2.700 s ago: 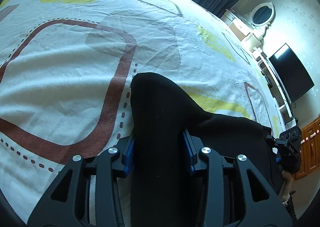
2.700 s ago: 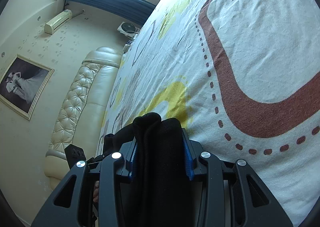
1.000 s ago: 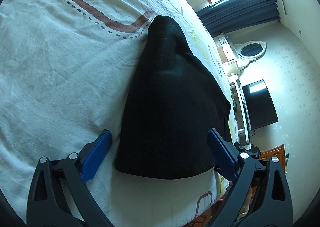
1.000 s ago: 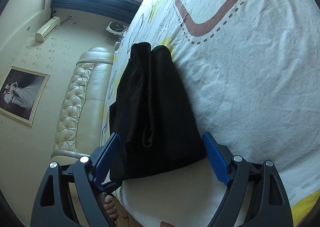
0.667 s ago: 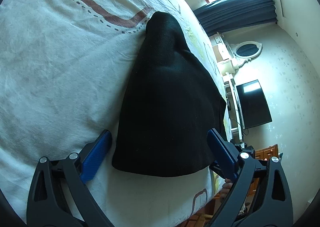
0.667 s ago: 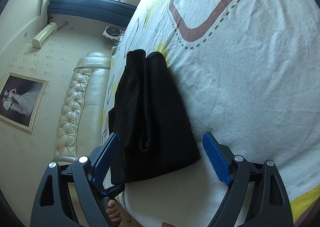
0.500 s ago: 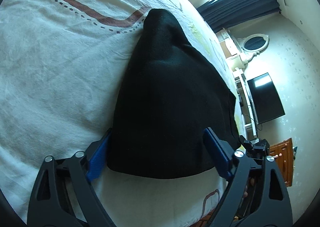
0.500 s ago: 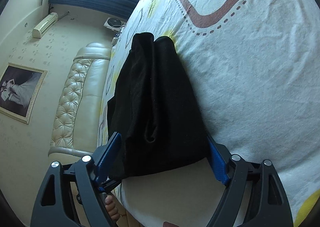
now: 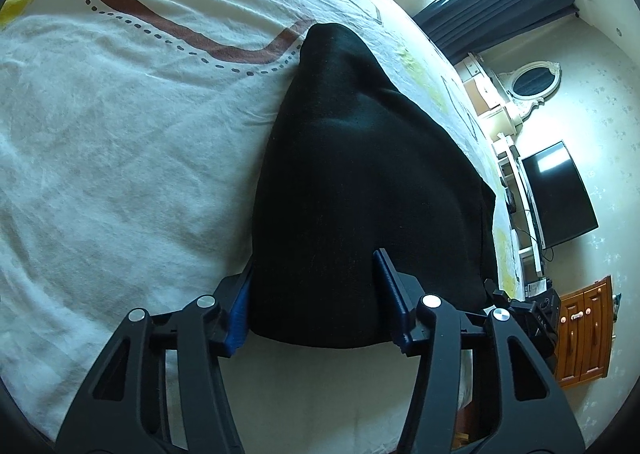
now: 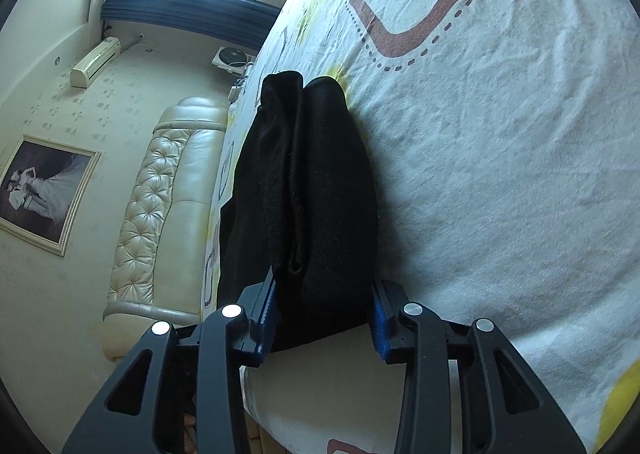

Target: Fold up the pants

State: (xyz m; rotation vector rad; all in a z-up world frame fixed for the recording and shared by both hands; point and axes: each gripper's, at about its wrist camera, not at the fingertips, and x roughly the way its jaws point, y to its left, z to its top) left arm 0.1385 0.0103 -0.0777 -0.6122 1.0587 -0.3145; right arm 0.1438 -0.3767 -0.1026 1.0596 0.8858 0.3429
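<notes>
Left wrist view shows your left tool (image 9: 316, 300) closing around the near end of the black pants (image 9: 360, 181). Its blue pads (image 9: 239, 312) bracket the cloth, the left one against the edge, the right one over the top layer; a firm clamp is not yet evident. From the right wrist, your right tool (image 10: 320, 312) is also closing, with the bundled near end of the pants (image 10: 316, 189) between its jaws and both pads at or touching the fabric.

The pants lie as a long, narrow, layered strip on the bed (image 9: 100, 157), running away from your tools toward the brown looped print (image 9: 208, 41) on the sheet. I judge the lengthwise fold done, legs stacked; what is left is a crosswise fold, carrying this near end over to the far end.

The fabric is matte black, soft and thick, with rounded fold edges and a visible seam channel on the right side. The sheet is white, lightly creased cotton with brown and yellow shapes.
</notes>
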